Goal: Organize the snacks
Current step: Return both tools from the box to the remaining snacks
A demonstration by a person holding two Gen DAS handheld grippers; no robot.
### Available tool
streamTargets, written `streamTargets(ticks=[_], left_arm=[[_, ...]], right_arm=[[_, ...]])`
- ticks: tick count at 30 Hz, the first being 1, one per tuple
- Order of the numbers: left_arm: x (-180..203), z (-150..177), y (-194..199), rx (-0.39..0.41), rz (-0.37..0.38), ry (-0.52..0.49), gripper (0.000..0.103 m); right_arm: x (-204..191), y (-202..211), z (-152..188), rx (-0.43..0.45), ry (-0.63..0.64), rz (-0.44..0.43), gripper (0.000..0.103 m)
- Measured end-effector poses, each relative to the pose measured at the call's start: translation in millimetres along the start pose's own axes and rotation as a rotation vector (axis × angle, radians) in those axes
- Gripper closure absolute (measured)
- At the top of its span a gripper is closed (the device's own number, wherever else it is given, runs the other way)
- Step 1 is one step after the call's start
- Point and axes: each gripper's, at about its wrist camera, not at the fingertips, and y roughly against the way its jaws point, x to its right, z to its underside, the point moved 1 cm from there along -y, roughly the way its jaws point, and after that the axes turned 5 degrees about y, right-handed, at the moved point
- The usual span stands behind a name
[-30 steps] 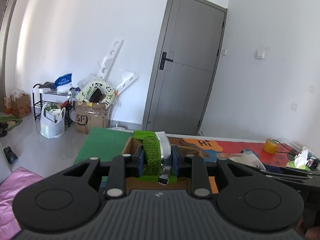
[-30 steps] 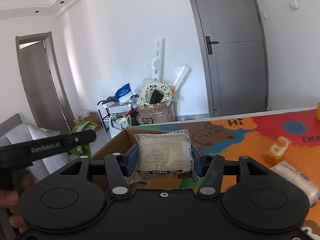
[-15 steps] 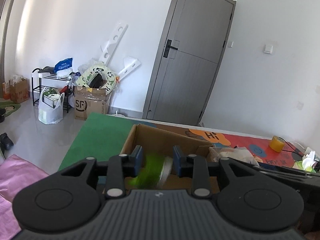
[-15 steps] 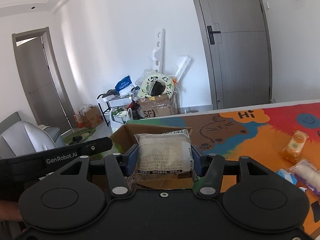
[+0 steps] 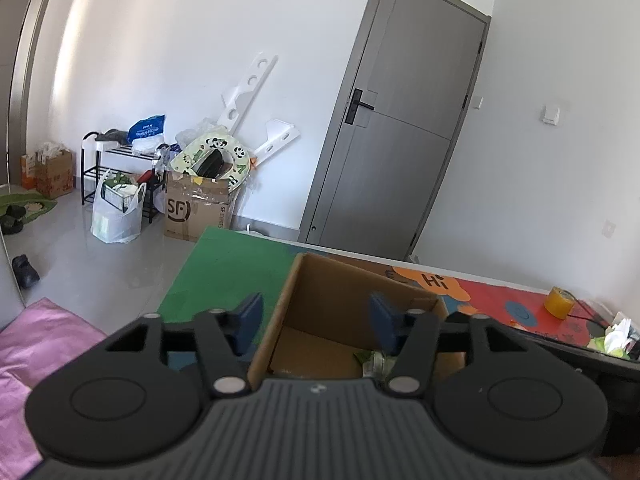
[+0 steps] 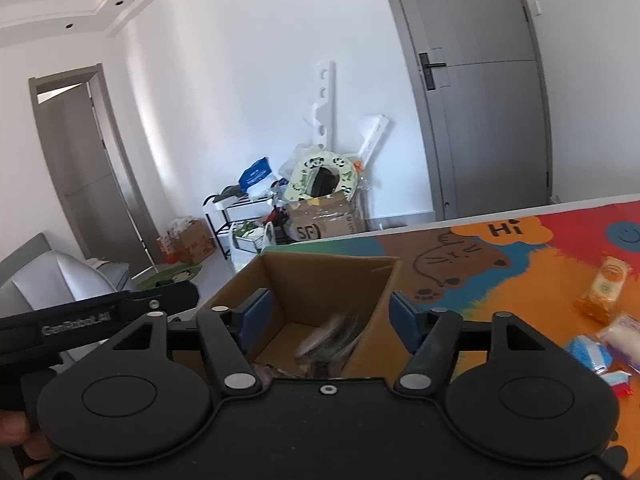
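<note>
As both grippers hang over the box (image 6: 328, 280), snacks drop in
Left gripper (image 5: 316, 320) and right gripper (image 6: 332, 314) have just opened, jaws empty, releasing a blurred packet (image 6: 332, 336) inside

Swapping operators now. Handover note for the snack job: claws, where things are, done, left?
Left claw: open, jaws have just been opening, nothing between them; poised over the cardboard box.
Right claw: open, jaws just opened too; the pale packet is blurred, dropping into the same box.
Done: green packet lies on the box floor; the pale one is going in.
Left: on the mat, right of the box, an orange packet, a white one and a blue one are still out.
</note>
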Motion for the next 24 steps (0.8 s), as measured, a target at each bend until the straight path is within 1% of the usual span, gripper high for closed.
streamTargets(ticks=[1, 3, 5, 6, 7, 8, 10, 12, 17, 20, 22, 24], left_arm=[[0, 0, 2, 0.003, -0.002, 0.002, 0.037], [3, 0, 4, 0.009, -0.01, 0.0, 0.027], [5, 2, 5, 0.008, -0.011, -0.004, 0.024], [6, 4, 6, 0.001, -0.012, -0.003, 0.023], [7, 5, 6, -0.006, -0.01, -0.001, 0.023], [7, 7, 6, -0.01, -0.005, 0.004, 0.022], [7, 10, 6, -0.015, 0.001, 0.025, 0.02], [8, 12, 6, -0.021, -0.002, 0.033, 0.019], [17, 17, 10, -0.029, 0.004, 0.016, 0.018], [24, 22, 14, -0.015, 0.018, 0.009, 0.012], [29, 25, 16, -0.009, 0.021, 0.009, 0.012], [36, 27, 16, -0.021, 0.029, 0.005, 0.011]], right_arm=[[2, 2, 0, -0.001, -0.011, 0.001, 0.033], [5, 8, 0, -0.002, -0.021, 0.001, 0.028], [9, 15, 3, -0.002, -0.021, 0.011, 0.022], [10, 16, 4, -0.002, -0.024, 0.017, 0.021], [13, 19, 5, 0.001, -0.031, 0.025, 0.018], [16, 22, 6, 0.004, -0.041, 0.035, 0.012], [24, 28, 8, 0.014, -0.065, 0.047, 0.009], [31, 32, 11, 0.015, -0.077, 0.056, 0.008], [46, 48, 18, 0.03, -0.102, 0.079, 0.0], [54, 55, 21, 0.032, -0.115, 0.083, 0.0], [59, 60, 21, 0.034, -0.125, 0.094, 0.0], [63, 67, 22, 0.041, -0.129, 0.099, 0.0]])
